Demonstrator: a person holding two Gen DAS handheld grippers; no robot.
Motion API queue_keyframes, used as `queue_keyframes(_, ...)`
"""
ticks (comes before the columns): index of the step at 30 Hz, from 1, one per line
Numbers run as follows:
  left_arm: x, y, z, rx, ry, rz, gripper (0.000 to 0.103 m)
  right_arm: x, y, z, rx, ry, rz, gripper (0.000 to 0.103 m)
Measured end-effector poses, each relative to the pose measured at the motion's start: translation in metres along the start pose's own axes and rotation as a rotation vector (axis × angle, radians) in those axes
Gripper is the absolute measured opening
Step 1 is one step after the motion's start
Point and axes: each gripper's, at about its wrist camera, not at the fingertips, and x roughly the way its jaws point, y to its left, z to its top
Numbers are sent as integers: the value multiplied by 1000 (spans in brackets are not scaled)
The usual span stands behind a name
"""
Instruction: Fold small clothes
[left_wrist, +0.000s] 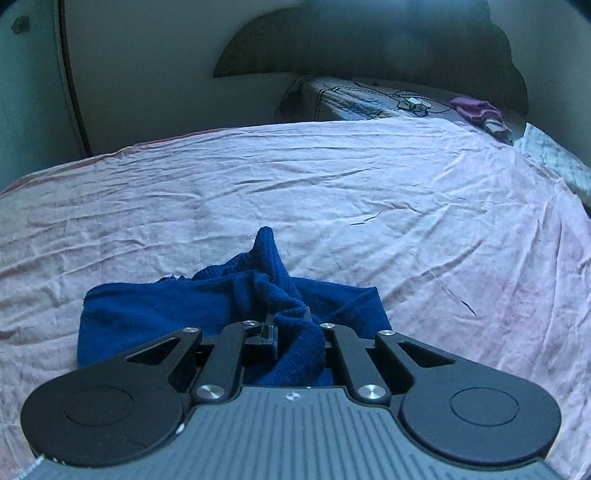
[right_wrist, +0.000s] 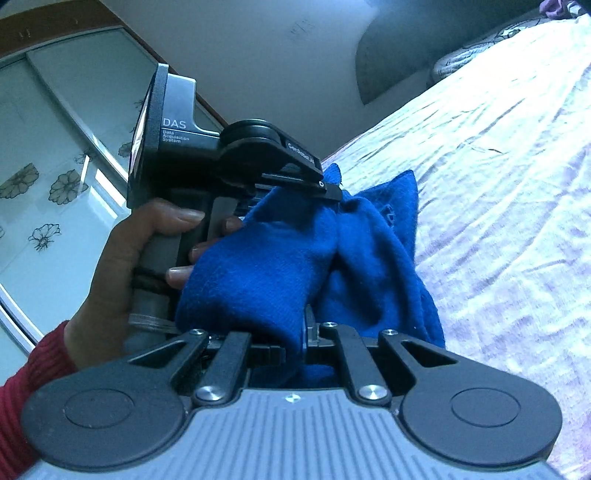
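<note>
The left tongs (left_wrist: 291, 325) are clamping a bunched edge of the blue knit garment (left_wrist: 155, 317), pads pressed together on the cloth. The right tongs (right_wrist: 304, 332) are likewise pinching a thick fold of it close to their base. Seen from the right wrist, the garment is hanging between the two grippers, the hand (right_wrist: 122, 258) in a red sleeve (right_wrist: 33, 373) gripping the left tool's handle just beside the cloth. Seen from the left wrist, the rest of the garment is lying rumpled on the pink bedsheet (left_wrist: 369, 192), near its front edge.

This looks like the laying-out stage: the piece is being carried and spread, with no tidy fold made yet. The next move probably calls for drawing the two held edges apart, so the cloth is lying flat before any fold.
</note>
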Motion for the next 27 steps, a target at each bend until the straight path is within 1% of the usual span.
queue_keyframes(6, 1, -2, 1, -2, 7, 5, 10, -2, -1, -3, 6, 7, -6, 7)
queue_keyframes(9, 1, -5, 1, 3, 6, 4, 12, -1, -3, -3, 15, 6, -8, 7)
queue_keyframes(10, 1, -5, 1, 5, 7, 1, 15, -1, -4, -3, 19, 6, -7, 7)
queue_keyframes(11, 1, -6, 1, 4, 8, -4, 21, -1, -5, -3, 23, 6, -8, 7)
queue_keyframes(13, 1, -8, 2, -2, 11, -13, 24, -1, -7, -3, 31, 7, -10, 8)
queue_keyframes(15, 0, -10, 3, -5, 14, -30, 30, -2, -7, -3, 34, 8, -11, 8)
queue_keyframes(17, -4, -11, 6, -9, 6, -41, 43, -2, -7, -4, 33, 8, -14, 9)
queue_keyframes(18, -7, -12, 7, -11, -2, -50, 47, -3, -7, -4, 31, 8, -15, 9)
queue_keyframes(20, -15, -9, 11, -30, -32, -77, 66, -4, -7, -4, 28, 7, -19, 9)
queue_keyframes(22, -26, -5, 15, -50, -72, -93, 74, -3, -7, -5, 29, 10, -21, 9)
queue_keyframes(24, -37, 0, 20, -61, -111, -97, 76, -3, -7, -5, 32, 15, -25, 9)
queue_keyframes(27, -54, 10, 21, -69, -151, -73, 81, -4, -10, -5, 40, 19, -28, 10)
